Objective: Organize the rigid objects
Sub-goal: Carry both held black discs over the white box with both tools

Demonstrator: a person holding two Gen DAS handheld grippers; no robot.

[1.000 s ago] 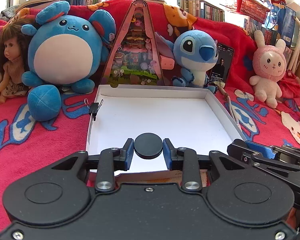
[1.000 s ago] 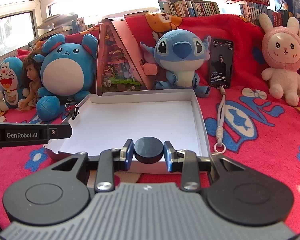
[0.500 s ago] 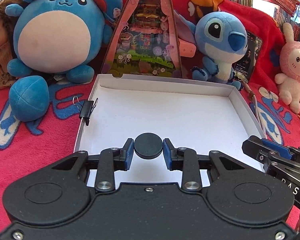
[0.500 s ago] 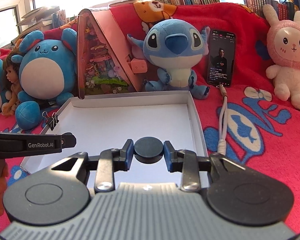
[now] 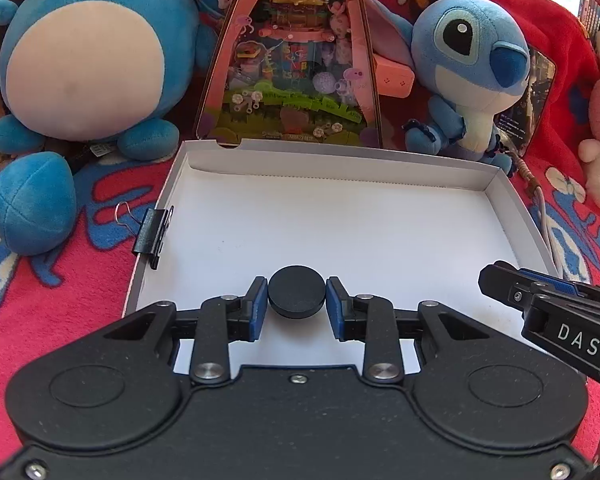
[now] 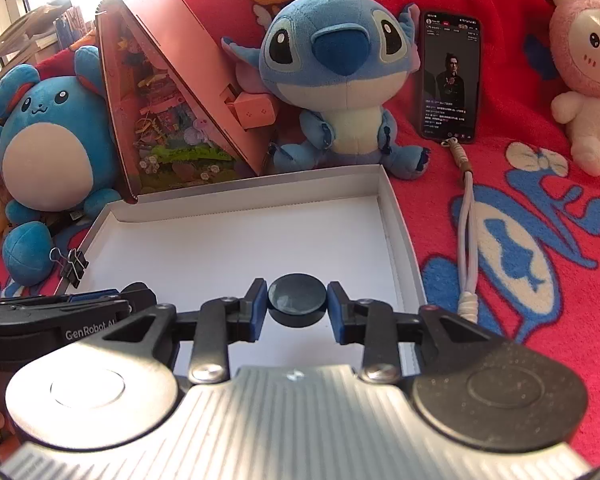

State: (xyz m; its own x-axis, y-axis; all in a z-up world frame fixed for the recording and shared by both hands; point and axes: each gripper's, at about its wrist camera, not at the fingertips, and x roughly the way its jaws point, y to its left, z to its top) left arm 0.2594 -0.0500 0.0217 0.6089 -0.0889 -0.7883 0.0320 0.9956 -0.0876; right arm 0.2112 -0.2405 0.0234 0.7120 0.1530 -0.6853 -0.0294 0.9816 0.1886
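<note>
A shallow white cardboard tray (image 5: 340, 164) lies on a red blanket; it also shows in the right wrist view (image 6: 400, 236). My left gripper (image 5: 297, 306) is shut on a black round disc (image 5: 296, 295) and holds it over the tray's near left part. My right gripper (image 6: 297, 306) is shut on a second black round disc (image 6: 297, 298) over the tray's near right part. The right gripper's tip shows at the right in the left wrist view (image 5: 540, 300). The left gripper shows at the left in the right wrist view (image 6: 60, 316).
A black binder clip (image 5: 152, 232) grips the tray's left wall. Behind the tray stand a round blue plush (image 5: 92, 52), a pink triangular toy box (image 5: 296, 68), a Stitch plush (image 5: 468, 68), a phone (image 6: 452, 76) with a cord (image 6: 470, 240), and a pink bunny plush (image 6: 588, 80).
Both grippers moved forward and lower over the tray, each still holding its disc. The plush toys and the tray loom larger.
</note>
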